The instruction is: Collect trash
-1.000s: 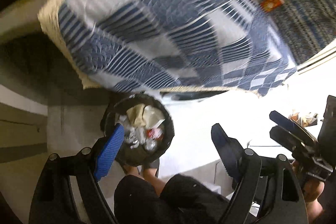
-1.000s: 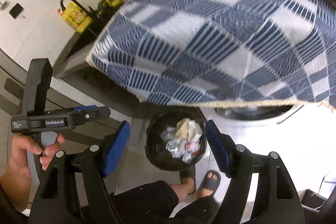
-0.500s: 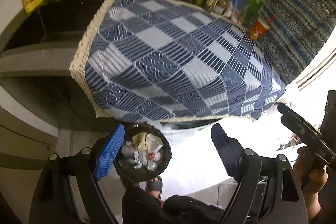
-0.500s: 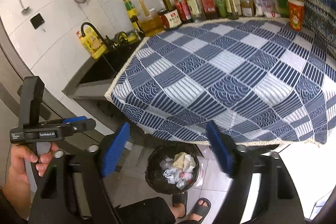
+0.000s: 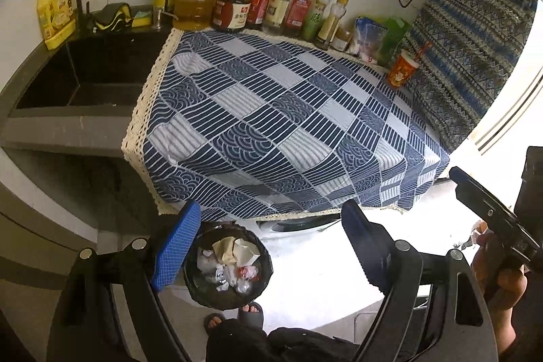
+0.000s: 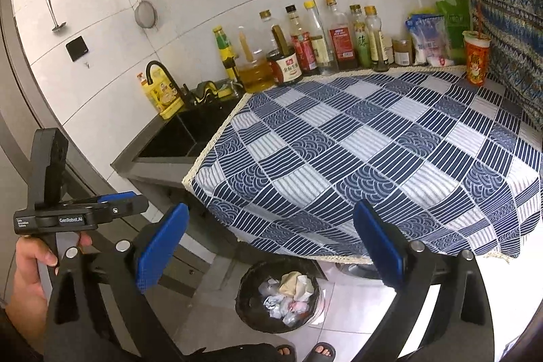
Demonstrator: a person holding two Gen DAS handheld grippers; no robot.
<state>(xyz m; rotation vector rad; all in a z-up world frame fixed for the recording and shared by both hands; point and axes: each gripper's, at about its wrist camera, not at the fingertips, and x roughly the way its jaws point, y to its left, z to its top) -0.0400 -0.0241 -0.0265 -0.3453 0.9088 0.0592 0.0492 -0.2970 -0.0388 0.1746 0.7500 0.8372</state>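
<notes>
Hovering above the counter's near edge, the left gripper (image 5: 268,246) and the right gripper (image 6: 269,246) both stand released, blue pads spread wide with nothing between them. The trash sits down on the floor in the round black bin (image 6: 279,294), crumpled paper and foil wads (image 6: 288,289) heaped inside, just under the blue-and-white patterned cloth (image 6: 373,151). That cloth looks bare, so the one likely remaining piece is the single orange paper cup with a straw (image 6: 476,60) at the far right corner. Risky reach: it stands close by the packets, and a careless swing could topple the ten or so sauce bottles (image 6: 325,39) lining the wall. Two grippers, one bin, one cup.
</notes>
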